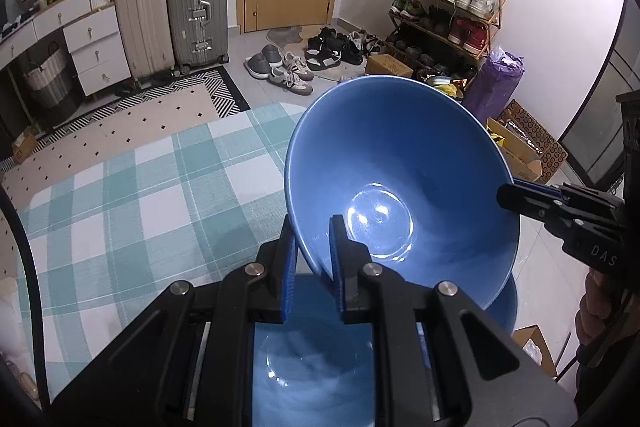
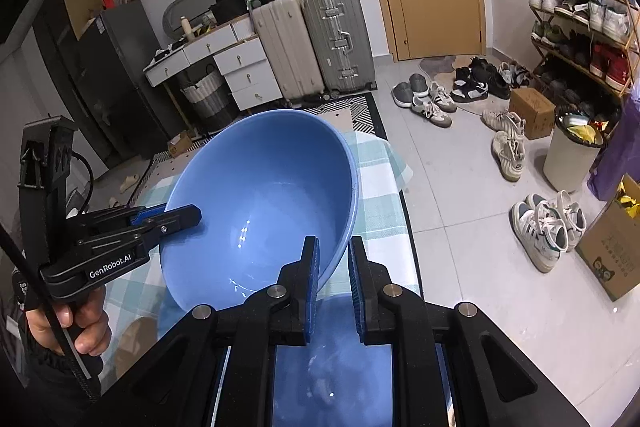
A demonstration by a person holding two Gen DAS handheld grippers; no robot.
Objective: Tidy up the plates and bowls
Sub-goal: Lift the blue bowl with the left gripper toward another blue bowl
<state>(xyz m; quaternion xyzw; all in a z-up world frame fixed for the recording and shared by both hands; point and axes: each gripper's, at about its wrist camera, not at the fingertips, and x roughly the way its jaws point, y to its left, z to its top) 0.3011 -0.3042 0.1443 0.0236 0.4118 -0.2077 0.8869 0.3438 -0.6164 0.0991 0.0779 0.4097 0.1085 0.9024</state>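
Note:
A large blue bowl (image 1: pixel 400 163) is held tilted above the table; it also shows in the right wrist view (image 2: pixel 260 203). My left gripper (image 1: pixel 313 259) is shut on its near rim, one finger inside and one outside. My right gripper (image 2: pixel 334 279) has its jaws around the opposite rim; a gap shows at the outer pad. In the left wrist view the right gripper (image 1: pixel 520 201) reaches the rim from the right. In the right wrist view the left gripper (image 2: pixel 180 217) comes in from the left. A second blue bowl (image 1: pixel 312 359) sits below, mostly hidden by the gripper bodies.
The table wears a teal-and-white checked cloth (image 1: pixel 140 195). Beyond it are a patterned rug (image 1: pixel 120 115), suitcases (image 1: pixel 196 11), a white drawer unit (image 1: pixel 96 47), a shoe rack (image 1: pixel 444 3), loose shoes (image 2: pixel 544 227), a bin (image 2: pixel 572 155) and cardboard boxes (image 2: pixel 612 251).

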